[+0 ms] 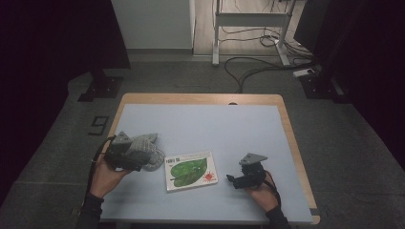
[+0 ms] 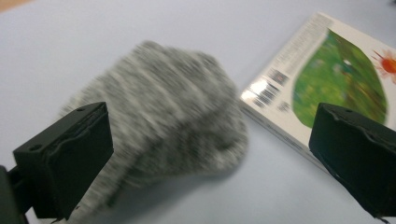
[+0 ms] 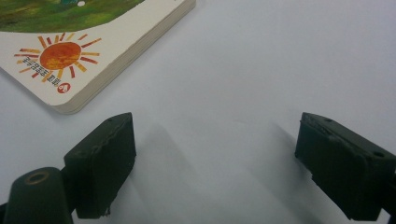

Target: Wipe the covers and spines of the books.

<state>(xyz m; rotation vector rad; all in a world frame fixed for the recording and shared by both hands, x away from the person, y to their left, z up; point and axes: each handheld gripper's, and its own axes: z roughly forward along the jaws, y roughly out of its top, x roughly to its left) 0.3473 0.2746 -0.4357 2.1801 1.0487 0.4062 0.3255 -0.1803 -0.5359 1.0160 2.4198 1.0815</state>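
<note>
My left claw point(image 2: 210, 154) hangs over the grey knit cloth point(image 2: 163, 116), jaws wide apart on either side of it and not yet closed, so I judge the grab is only being lined up. The cloth lies on the table point(image 1: 239, 129), just left of the book point(image 1: 190, 170), touching or nearly touching its edge. My right claw point(image 3: 215, 163) is also spread, over bare table by the book's sun corner, holding nothing. Gripping and moving are all still to do.
</note>
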